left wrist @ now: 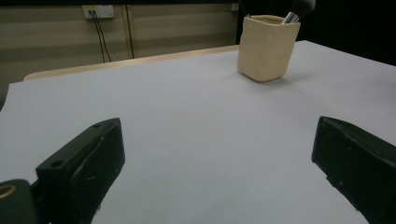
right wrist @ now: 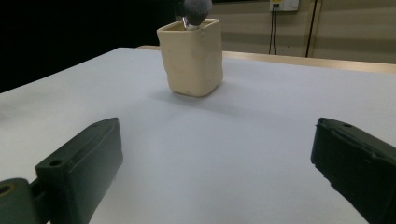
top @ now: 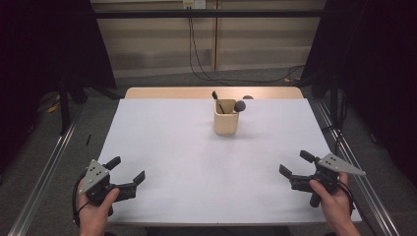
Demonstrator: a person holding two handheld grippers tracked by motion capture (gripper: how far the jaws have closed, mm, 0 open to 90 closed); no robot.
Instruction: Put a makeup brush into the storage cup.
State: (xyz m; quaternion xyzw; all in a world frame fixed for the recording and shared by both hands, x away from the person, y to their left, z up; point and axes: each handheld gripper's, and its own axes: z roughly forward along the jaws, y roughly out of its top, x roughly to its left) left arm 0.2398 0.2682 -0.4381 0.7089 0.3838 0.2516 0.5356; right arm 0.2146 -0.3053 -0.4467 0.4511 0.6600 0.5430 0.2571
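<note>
A cream holder (top: 225,123) is stood upright toward the far middle of the worktop (top: 196,162), well ahead of both hand-held grippers and between their lines of sight. Two brushes are kept in it: a round-headed brush (top: 239,105) is leaned over the holder's right rim, and a thinner dark-tipped brush (top: 216,98) is stuck up at the rim's far left. A small dark object is glimpsed behind the holder at the worktop's far edge, but what it is cannot be told.

The left hand-held gripper (top: 129,173) is held low over the near left corner, its jaws spread wide apart with nothing between them; the holder (left wrist: 267,46) is seen far ahead and to the right of those jaws. The right hand-held gripper (top: 296,164) is held over the near right corner, likewise spread wide and empty, with the holder (right wrist: 191,56) ahead and to the left of its jaws.

The work is judged to be at its very start, with an approach not yet made. The next move seems to call for one hand-held gripper to be carried forward and inward to the holder, raised to the level of a brush handle, and narrowed before closing.
</note>
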